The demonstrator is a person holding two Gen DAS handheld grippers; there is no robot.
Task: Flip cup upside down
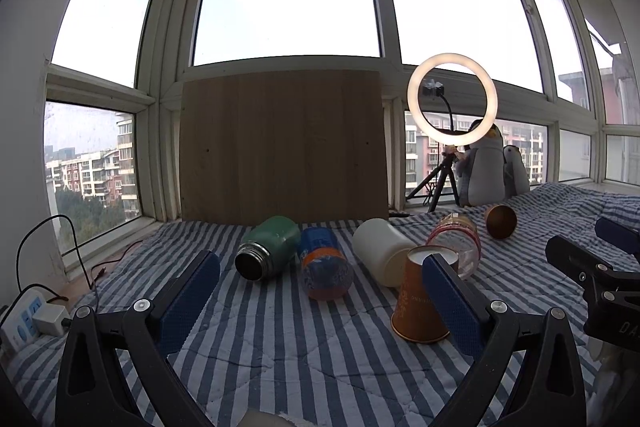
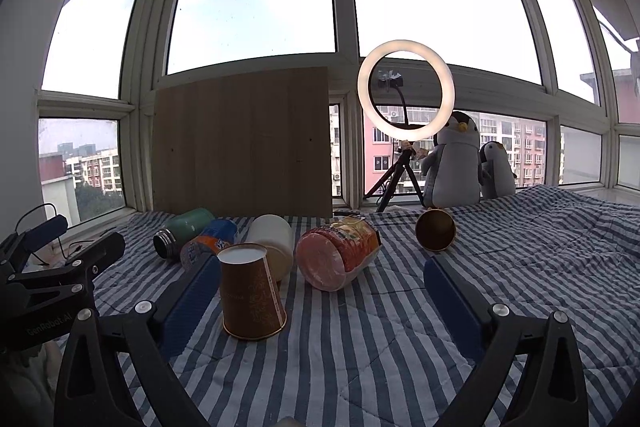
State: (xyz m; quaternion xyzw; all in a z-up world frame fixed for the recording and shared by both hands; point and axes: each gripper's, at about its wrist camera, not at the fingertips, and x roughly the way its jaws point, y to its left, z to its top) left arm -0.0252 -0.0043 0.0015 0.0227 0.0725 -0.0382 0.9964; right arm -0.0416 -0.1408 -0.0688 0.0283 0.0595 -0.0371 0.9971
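Note:
An orange paper cup [image 1: 414, 301] stands upside down on the striped cloth, white base up; it also shows in the right wrist view [image 2: 250, 293]. A second orange cup [image 1: 501, 221] lies on its side farther back, mouth toward me, also seen in the right wrist view [image 2: 435, 229]. My left gripper [image 1: 320, 291] is open and empty, its right finger [image 1: 452, 303] just right of the upside-down cup. My right gripper [image 2: 318, 297] is open and empty, its left finger [image 2: 188, 301] just left of that cup.
A green flask [image 1: 268, 247], a blue-orange bottle [image 1: 325, 265], a white jar [image 1: 382, 251] and a clear red-labelled jar [image 1: 458, 241] lie on their sides. A wooden board [image 1: 282, 147], a ring light [image 1: 452, 99] and plush penguins [image 2: 456, 161] stand behind. A power strip [image 1: 24, 319] sits left.

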